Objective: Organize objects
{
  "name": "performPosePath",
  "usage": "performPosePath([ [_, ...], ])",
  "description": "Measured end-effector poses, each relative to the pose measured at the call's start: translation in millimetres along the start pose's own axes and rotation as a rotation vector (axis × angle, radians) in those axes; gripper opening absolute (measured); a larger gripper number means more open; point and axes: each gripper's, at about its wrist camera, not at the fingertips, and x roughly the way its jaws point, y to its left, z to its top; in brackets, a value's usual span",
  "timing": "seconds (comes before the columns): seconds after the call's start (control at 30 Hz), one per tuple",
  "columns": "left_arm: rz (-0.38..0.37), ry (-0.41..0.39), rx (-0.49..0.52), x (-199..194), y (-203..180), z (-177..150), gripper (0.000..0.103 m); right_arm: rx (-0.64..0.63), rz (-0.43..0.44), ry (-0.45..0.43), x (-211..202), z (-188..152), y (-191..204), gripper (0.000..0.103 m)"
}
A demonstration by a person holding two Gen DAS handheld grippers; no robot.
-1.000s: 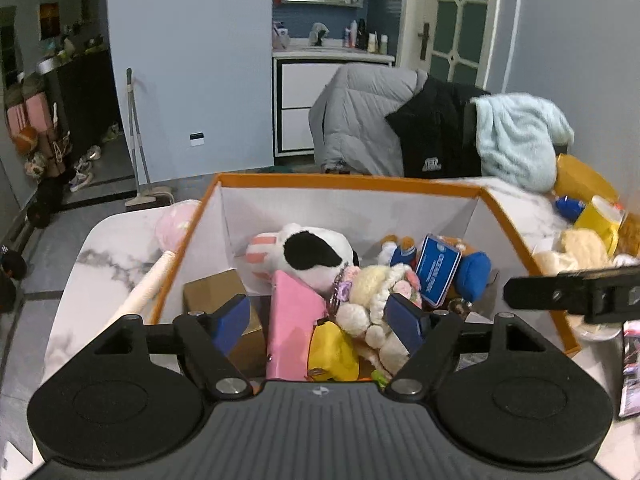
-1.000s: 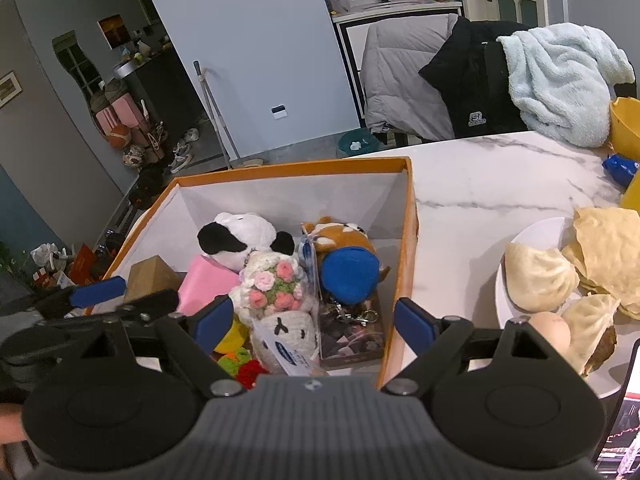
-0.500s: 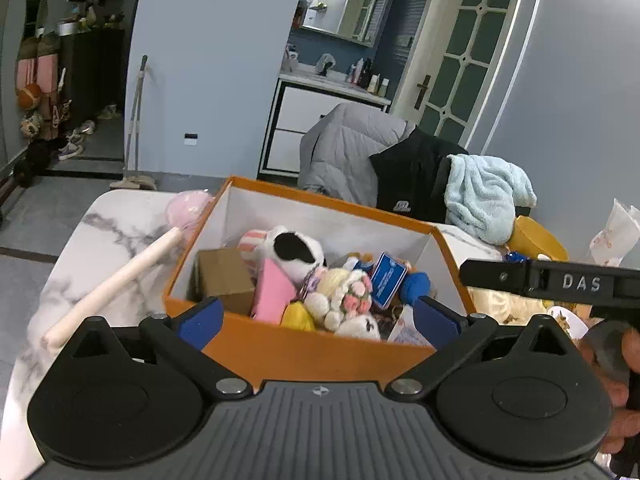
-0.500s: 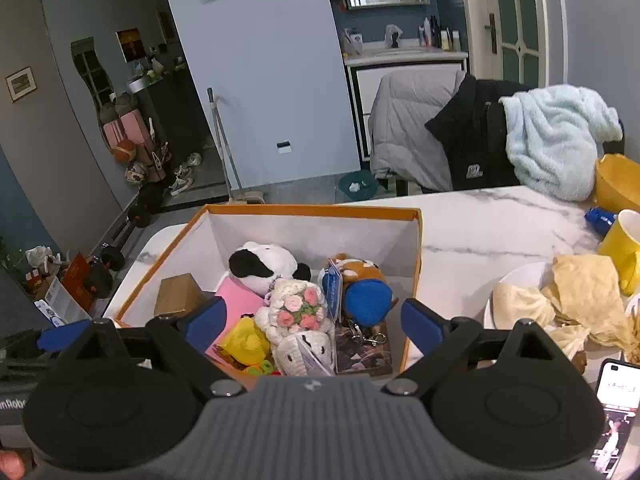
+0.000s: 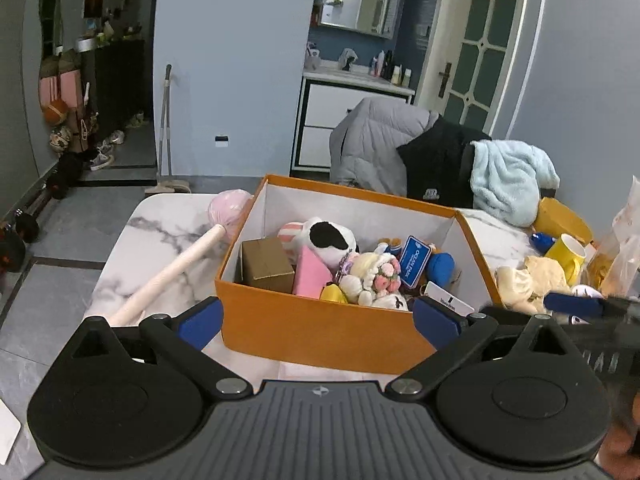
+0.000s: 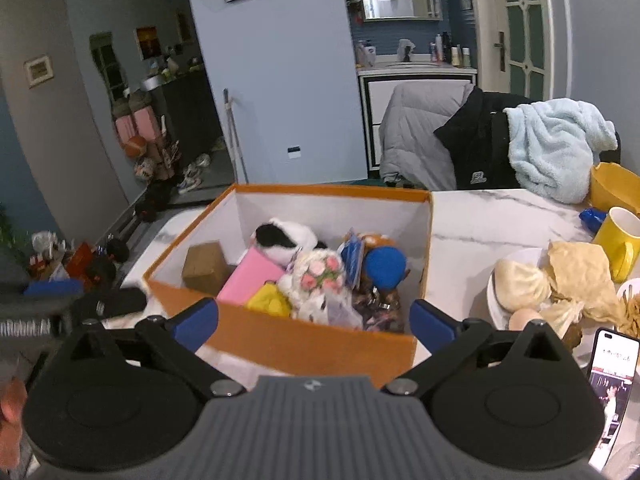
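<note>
An orange box [image 5: 320, 336] is shown standing on a marble table [image 5: 160, 236], its near wall facing both cameras. The box is packed with small things: a brown carton [image 5: 266, 266] at the near left, a pink block [image 5: 310, 272] beside it, a black-and-white plush [image 5: 326, 238] behind, a crocheted bouquet doll [image 5: 374, 276] at the centre, a yellow toy [image 5: 334, 293] against the near wall, and a blue plush [image 5: 440, 266] with a blue tag [image 5: 416, 262] to the right.

The left gripper [image 5: 318, 320] is seen spread wide, its blue-tipped fingers [image 5: 200, 320] set to either side of the near wall of the box, with nothing held between them. The right gripper [image 6: 314, 320] is likewise seen fully parted and empty, its fingers [image 6: 196, 318] framing the same near wall from a position further right.

A pale wooden stick [image 5: 168, 276] with a pink round head [image 5: 228, 210] is laid on the table just left of the box. To the right of the box a white plate [image 6: 494, 304] of buns and flatbread, a yellow mug [image 6: 620, 240] and a phone [image 6: 612, 364] are seen. At the far side of the table a grey jacket [image 6: 416, 128], a black garment [image 6: 480, 140] and a light blue fleece [image 6: 556, 144] are draped.
</note>
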Motion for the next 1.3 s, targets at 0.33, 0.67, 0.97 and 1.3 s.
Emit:
performPosePath([
  [0.33, 0.096, 0.037, 0.046, 14.9, -3.0, -20.1, 0.103, -0.057, -0.045, 0.007, 3.0, -14.8, 15.7, 0.102],
  [0.67, 0.137, 0.055, 0.089, 17.7, -1.9, -33.6, 0.103, -0.061, -0.062, 0.023, 11.4, -23.0, 21.1, 0.102],
  [0.97, 0.154, 0.041, 0.093, 15.2, -0.2, -32.0, 0.103, -0.062, -0.069, 0.022, 11.9, -24.9, 25.1, 0.102],
  [1.3, 0.158, 0.027, 0.105, 12.1, -2.5, -32.3, 0.103, -0.066, -0.071, 0.019, 9.9, -25.6, 26.6, 0.102],
])
